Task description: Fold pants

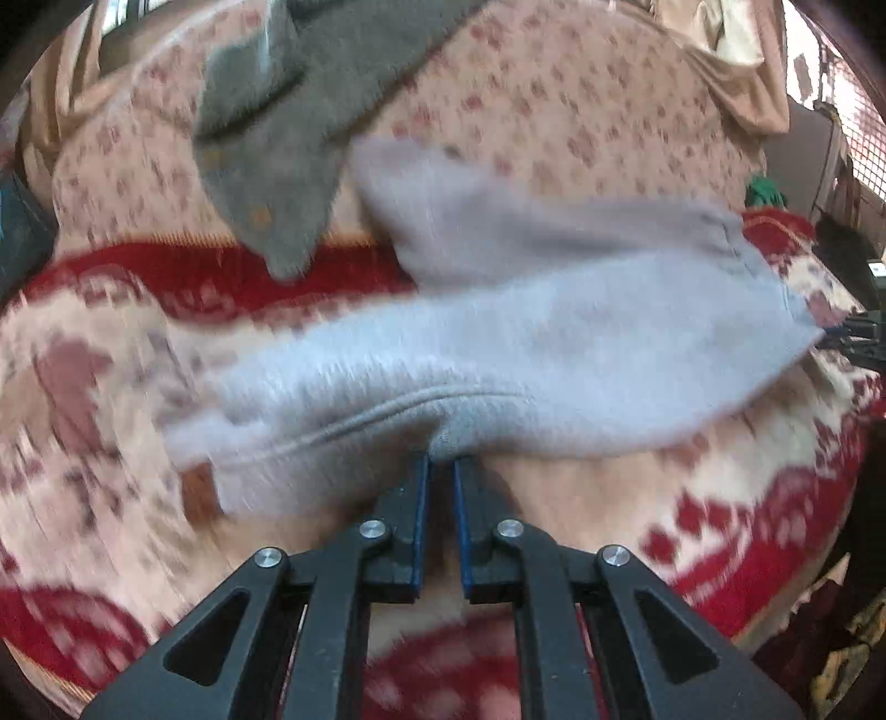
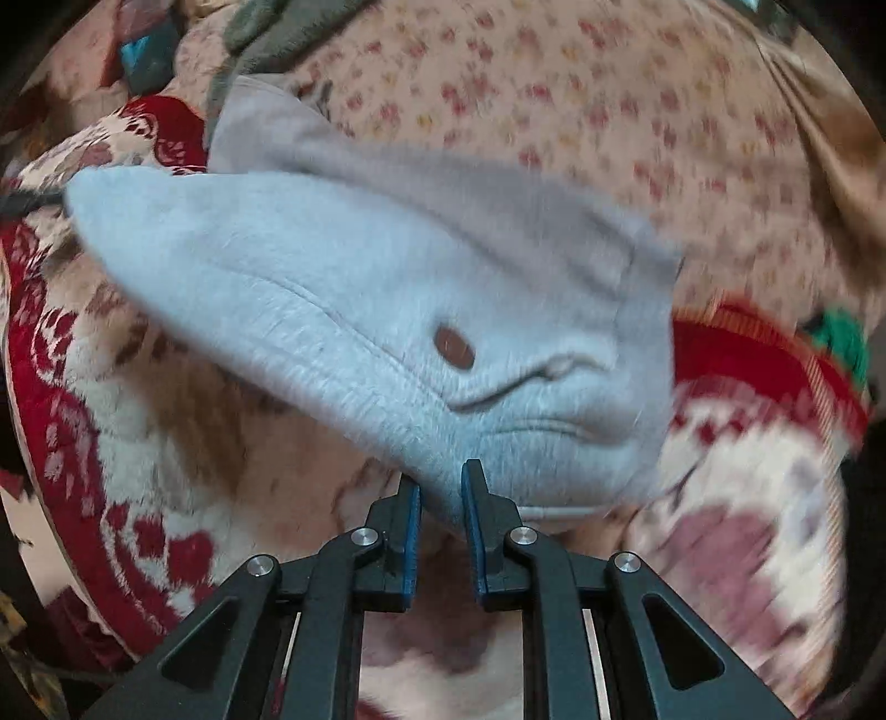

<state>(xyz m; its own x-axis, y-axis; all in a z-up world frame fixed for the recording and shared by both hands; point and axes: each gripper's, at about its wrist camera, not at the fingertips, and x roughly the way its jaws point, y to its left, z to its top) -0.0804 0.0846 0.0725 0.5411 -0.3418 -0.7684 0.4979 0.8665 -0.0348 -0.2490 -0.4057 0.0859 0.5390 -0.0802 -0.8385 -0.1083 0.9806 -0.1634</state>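
Above a red-and-cream patterned blanket [image 1: 775, 498], fuzzy light-grey fleece pants [image 1: 498, 354] hang stretched between both grippers: left gripper [image 1: 441, 462] and right gripper [image 2: 441, 479] jaws narrow, each pinching an edge. Brown oval patch [image 2: 454, 347] visible. Darker grey garment [image 1: 266, 138] behind, cut off; motion blur smears detail.

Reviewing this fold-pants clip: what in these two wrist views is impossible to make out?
- Left wrist: light grey pants and red patterned blanket are motion-blurred; leg ends unreadable.
- Left wrist: right gripper is cut off by the pants' corner and the frame edge.
- Right wrist: how much cloth the right gripper pinches is hidden by the fabric.
- Dark grey garment: cropped at the top.
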